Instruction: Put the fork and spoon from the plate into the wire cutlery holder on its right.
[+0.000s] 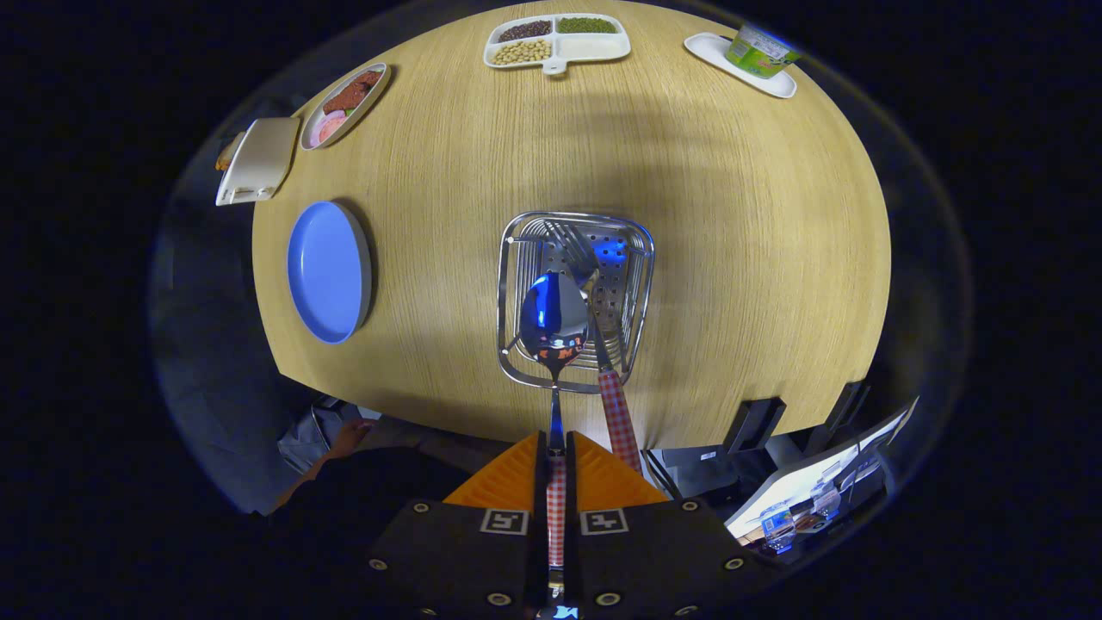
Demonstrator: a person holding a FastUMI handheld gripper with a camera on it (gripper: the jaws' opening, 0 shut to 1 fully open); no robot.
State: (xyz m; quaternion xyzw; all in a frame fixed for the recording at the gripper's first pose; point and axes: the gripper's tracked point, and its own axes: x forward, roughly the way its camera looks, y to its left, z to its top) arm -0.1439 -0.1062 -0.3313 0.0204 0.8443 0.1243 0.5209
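1. The gripper (556, 448) has its two orange fingers (508, 478) squeezed tight on the red-checked handle of the spoon (554, 314), so it's clamped on that, handle running right down between them.
2. The spoon's shiny bowl sits just ahead of the fingertips, over the near side of the wire cutlery holder (575, 297), bowl up toward the camera.
3. The fork (603, 344) is already in the holder, tines reaching toward its far side, checked handle poking out over the near rim just beside the right finger.
4. The holder stands toward the near edge of the table (732, 215), roughly mid-width.
5. The blue plate (327, 271) lies well to the left of the holder, close to the table's left edge, nothing on it.
6. Along the far edge: a divided tray of beans (557, 40) and a green tub on a white tray (758, 52).
7. Far left corner has an oval dish (344, 105) with food, and a white box (256, 159) just beside it.
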